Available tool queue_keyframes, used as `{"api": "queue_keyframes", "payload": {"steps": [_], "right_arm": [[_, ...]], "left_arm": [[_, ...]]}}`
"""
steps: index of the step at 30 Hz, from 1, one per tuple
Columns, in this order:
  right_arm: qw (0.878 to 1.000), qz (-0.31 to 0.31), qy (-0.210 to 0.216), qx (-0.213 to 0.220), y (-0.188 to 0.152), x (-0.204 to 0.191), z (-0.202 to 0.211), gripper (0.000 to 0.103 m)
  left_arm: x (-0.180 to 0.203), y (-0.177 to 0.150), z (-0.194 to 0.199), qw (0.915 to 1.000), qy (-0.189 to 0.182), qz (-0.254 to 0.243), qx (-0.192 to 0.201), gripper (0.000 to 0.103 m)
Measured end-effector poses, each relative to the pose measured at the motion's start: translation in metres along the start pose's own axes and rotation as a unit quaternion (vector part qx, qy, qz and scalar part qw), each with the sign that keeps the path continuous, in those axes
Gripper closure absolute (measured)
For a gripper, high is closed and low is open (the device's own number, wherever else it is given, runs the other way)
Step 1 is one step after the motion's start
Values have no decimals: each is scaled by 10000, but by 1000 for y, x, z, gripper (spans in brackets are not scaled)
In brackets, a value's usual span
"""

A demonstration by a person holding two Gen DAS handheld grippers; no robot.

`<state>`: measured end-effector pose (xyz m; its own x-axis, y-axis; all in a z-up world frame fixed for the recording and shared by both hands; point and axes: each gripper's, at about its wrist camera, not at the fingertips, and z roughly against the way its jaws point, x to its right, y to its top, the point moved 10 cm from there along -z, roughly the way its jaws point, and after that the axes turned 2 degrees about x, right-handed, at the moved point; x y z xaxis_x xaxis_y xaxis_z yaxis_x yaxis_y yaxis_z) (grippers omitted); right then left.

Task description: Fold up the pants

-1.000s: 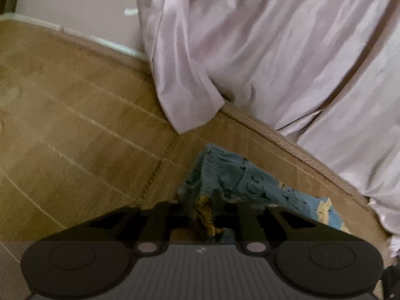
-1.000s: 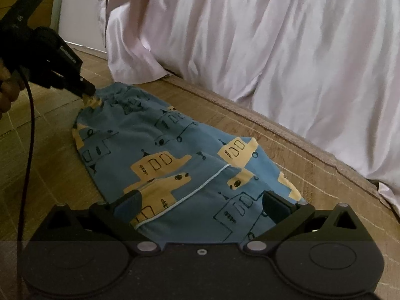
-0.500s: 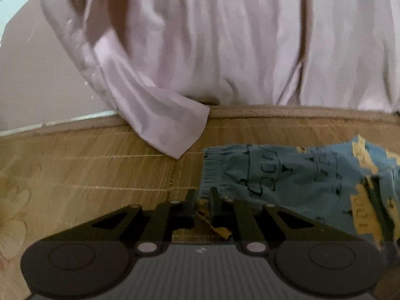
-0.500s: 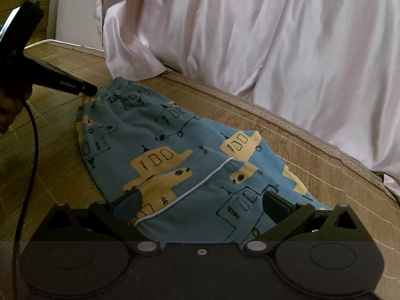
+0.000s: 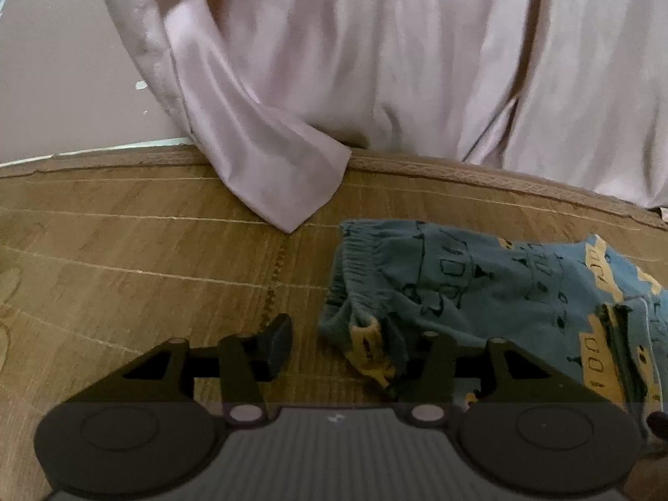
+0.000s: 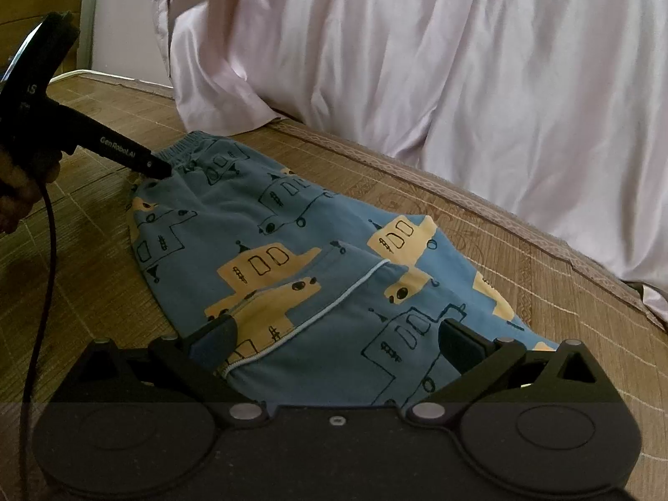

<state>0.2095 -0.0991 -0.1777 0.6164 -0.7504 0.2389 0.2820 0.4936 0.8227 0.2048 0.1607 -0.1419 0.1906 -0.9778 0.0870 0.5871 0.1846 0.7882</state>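
The blue pants (image 6: 292, 242), printed with yellow cars, lie folded flat on the woven mat (image 6: 83, 275). My right gripper (image 6: 338, 340) is open, low over their near end, one finger on each side of the cloth. My left gripper (image 5: 355, 346) is open at the elastic waistband (image 5: 359, 259). A crumpled waistband corner (image 5: 375, 355) sits between its jaws, against the right finger, which it partly hides. In the right wrist view the left gripper (image 6: 160, 169) reaches in from the left, its tip at the waistband.
Pale pink draped fabric (image 6: 417, 62) hangs along the mat's far edge, and one corner (image 5: 284, 183) rests on the mat next to the waistband. A person's hand (image 6: 21, 179) and a black cable (image 6: 46, 250) are at the left. Bare mat (image 5: 125, 259) lies left of the pants.
My left gripper was shut on the waistband corner and has now opened, leaving the corner lying on the mat. The right gripper stays open over the pants' near end.
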Motion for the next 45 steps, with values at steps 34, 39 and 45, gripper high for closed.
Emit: {"api": "queue_keyframes", "payload": {"steps": [34, 39, 45], "right_arm": [[9771, -1872, -448, 911, -5, 125, 78, 1], [9612, -2500, -777, 866, -33, 191, 98, 1], [9465, -3035, -828, 715, -65, 242, 108, 1]], "left_arm": [[205, 76, 139, 9600, -1447, -2003, 1314, 88], [283, 49, 139, 9402, -2089, -2420, 1174, 88], [352, -11, 98, 9225, -2256, -3004, 888, 87]]}}
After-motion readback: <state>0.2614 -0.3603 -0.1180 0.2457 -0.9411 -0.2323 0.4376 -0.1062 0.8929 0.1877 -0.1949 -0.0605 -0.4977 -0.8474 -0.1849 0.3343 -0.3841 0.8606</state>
